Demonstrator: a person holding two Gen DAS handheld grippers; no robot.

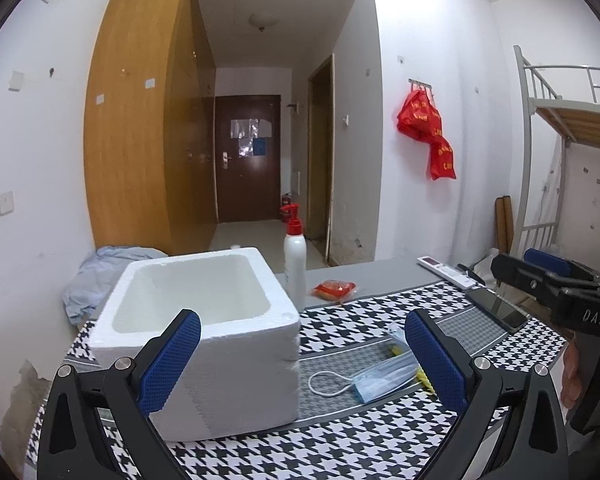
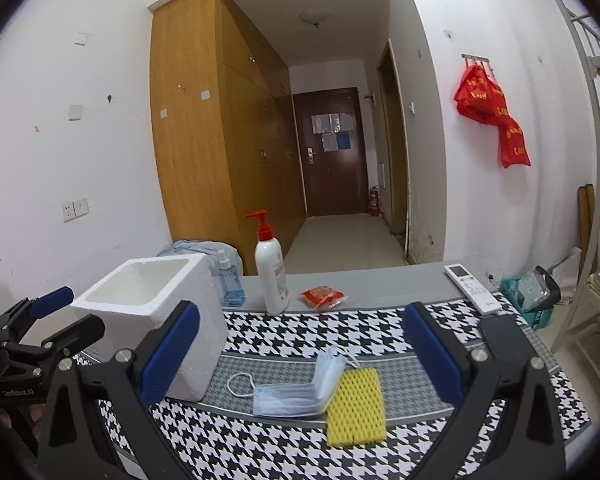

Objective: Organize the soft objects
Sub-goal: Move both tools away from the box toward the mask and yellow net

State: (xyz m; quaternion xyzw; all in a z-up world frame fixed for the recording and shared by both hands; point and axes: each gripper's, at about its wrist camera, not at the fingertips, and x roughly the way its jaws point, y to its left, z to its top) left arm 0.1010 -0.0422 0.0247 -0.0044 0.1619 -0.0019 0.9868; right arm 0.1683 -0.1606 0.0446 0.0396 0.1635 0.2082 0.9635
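Houndstooth cloth covered the table [image 1: 340,456]. From the left wrist view, our left gripper [image 1: 302,360] hung released over the foam box [image 1: 204,320], the face masks [image 1: 380,380] lying to its right. From the right wrist view, our right gripper [image 2: 302,360], spread wide and empty, faced the masks and yellow sponge [image 2: 356,408] directly (we judged it nearer), the sponge's long axis pointing away from us.

On the tabletop stand one white foam box [image 2: 152,312], one white pump bottle with a red top [image 2: 271,276] and one small clear blue spray bottle [image 2: 230,284]. Lower centre lie one stack of light blue face masks [image 2: 300,392] and one yellow mesh sponge [image 2: 355,408]. One red snack packet [image 2: 323,297], one white remote control [image 2: 473,288] and one dark phone [image 1: 498,308] complete the count.
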